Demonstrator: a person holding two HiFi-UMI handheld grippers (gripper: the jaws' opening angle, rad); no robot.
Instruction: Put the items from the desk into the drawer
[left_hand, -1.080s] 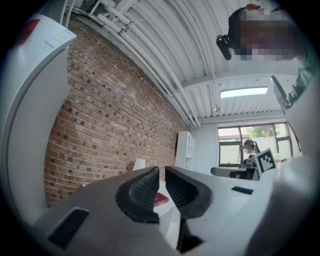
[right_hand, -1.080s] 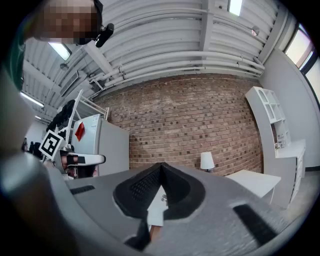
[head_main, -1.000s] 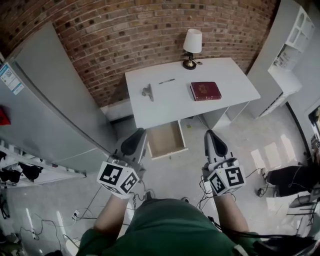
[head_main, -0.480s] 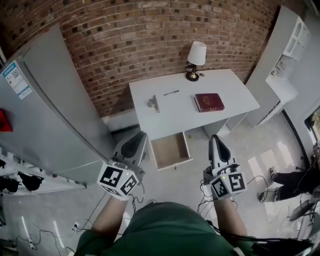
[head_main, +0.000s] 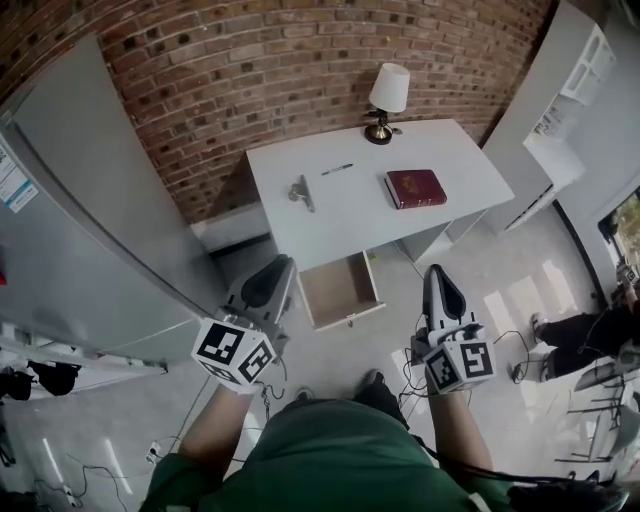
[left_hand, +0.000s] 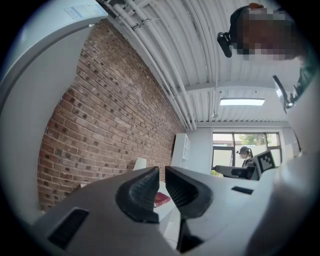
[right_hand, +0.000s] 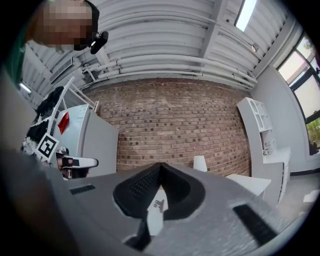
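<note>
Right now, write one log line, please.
drawer open | red book, pen, metal object on desk | left claw open, empty | right claw shut, empty

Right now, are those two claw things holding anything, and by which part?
Nothing is held. The left gripper has its jaws slightly apart with nothing between them; the right gripper has its jaws closed together, empty.

The person wears a green top (head_main: 330, 450); the left gripper (head_main: 278, 265) and right gripper (head_main: 436, 272) are grey, each with black ribbed pads (left_hand: 142, 192) and 1 black-and-white marker cube (head_main: 232, 352).

White desk (head_main: 350, 210), dark-red book (head_main: 415, 187) — red-brown brick wall (head_main: 250, 70), white lampshade (head_main: 389, 86).
</note>
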